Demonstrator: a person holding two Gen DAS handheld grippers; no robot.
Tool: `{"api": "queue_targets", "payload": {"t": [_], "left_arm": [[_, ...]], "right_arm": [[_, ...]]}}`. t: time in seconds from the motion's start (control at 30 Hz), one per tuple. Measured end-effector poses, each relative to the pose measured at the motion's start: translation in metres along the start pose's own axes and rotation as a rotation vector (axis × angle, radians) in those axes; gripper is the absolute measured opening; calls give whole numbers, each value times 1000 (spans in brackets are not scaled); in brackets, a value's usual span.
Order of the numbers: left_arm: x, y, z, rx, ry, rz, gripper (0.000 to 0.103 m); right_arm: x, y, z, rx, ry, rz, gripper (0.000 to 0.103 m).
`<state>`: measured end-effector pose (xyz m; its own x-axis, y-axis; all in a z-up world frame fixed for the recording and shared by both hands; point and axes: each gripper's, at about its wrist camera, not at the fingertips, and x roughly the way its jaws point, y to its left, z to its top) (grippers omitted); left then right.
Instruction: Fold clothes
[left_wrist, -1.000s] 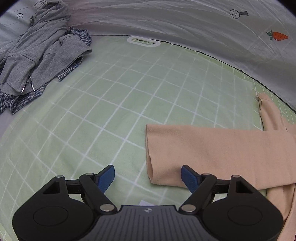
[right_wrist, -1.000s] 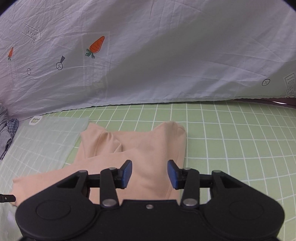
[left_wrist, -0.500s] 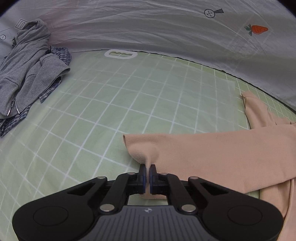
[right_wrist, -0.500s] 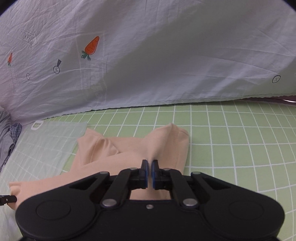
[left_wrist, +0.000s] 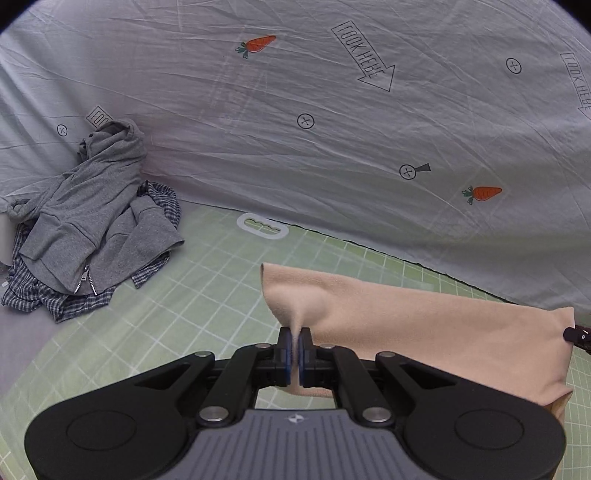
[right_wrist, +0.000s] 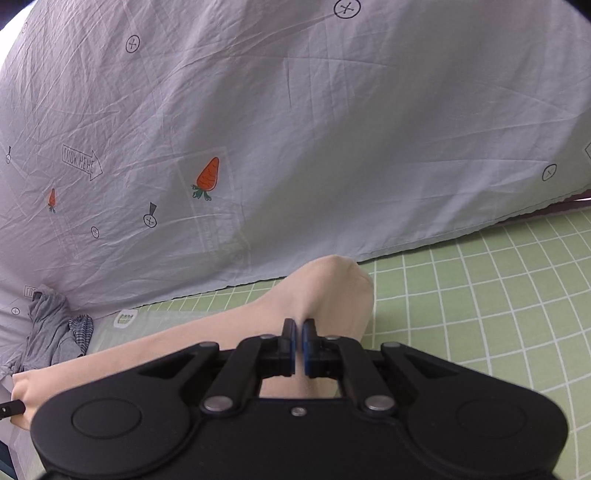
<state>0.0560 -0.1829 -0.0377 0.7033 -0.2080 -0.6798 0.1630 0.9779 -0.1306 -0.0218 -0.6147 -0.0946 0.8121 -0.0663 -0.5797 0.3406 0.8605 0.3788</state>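
Left wrist view: the left gripper (left_wrist: 294, 345) is clamped on a pinch of the peach garment (left_wrist: 424, 332), its blue pads (left_wrist: 285, 350) pressed together with the cloth bunched between them. The garment is lifted clear of the green grid mat (left_wrist: 184, 317) at this end and stretches to the right of the gripper as a taut band; its far right corner is held up by a black tool tip (left_wrist: 578, 335) at the frame edge. Left of the garment, well apart from it, a grey zip hoodie (left_wrist: 92, 225) lies heaped on a blue checked shirt (left_wrist: 55, 302), at the mat's left border. Behind the garment, a pale sheet printed with carrots and arrows (left_wrist: 332, 147) rises as a backdrop, and a white oval label (left_wrist: 262, 227) sits on the mat's far edge.

Right wrist view: the right gripper (right_wrist: 298, 341) is likewise closed on the peach garment (right_wrist: 325, 291) — a fold of cloth rises as a rounded hump just ahead of its blue pads (right_wrist: 309, 345). From that hump the garment runs down and left to the frame's lower left corner. The green grid mat (right_wrist: 480, 295) lies bare to the right of the garment. The grey hoodie (right_wrist: 48, 332) and the checked shirt (right_wrist: 82, 326) sit left of the garment, against the printed sheet (right_wrist: 295, 129).
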Motion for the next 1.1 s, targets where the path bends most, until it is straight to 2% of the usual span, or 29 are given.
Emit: {"api": "queue_targets", "payload": {"t": [0.4, 0.57, 0.7, 0.73, 0.8, 0.83, 0.87, 1.0, 1.1], "left_arm": [[62, 20, -30, -47, 159, 76, 4], [82, 30, -40, -69, 222, 87, 4], [91, 34, -46, -104, 252, 83, 4], [92, 35, -47, -112, 254, 79, 4], [91, 34, -46, -120, 250, 71, 4], [89, 33, -46, -119, 244, 65, 4], [88, 31, -45, -120, 235, 56, 4], [80, 19, -45, -128, 215, 6, 4], [72, 1, -47, -116, 203, -67, 4]], "right_arm": [[105, 18, -11, -137, 217, -127, 5], [124, 19, -8, -173, 213, -138, 4], [131, 8, 8, -153, 224, -85, 6], [128, 3, 13, -113, 219, -76, 12], [114, -4, 17, -58, 189, -89, 34], [104, -7, 16, -38, 168, -105, 57], [94, -9, 15, -18, 147, -121, 72], [47, -17, -10, 31, 146, -150, 81], [10, -23, -44, 23, 161, -208, 82]]}}
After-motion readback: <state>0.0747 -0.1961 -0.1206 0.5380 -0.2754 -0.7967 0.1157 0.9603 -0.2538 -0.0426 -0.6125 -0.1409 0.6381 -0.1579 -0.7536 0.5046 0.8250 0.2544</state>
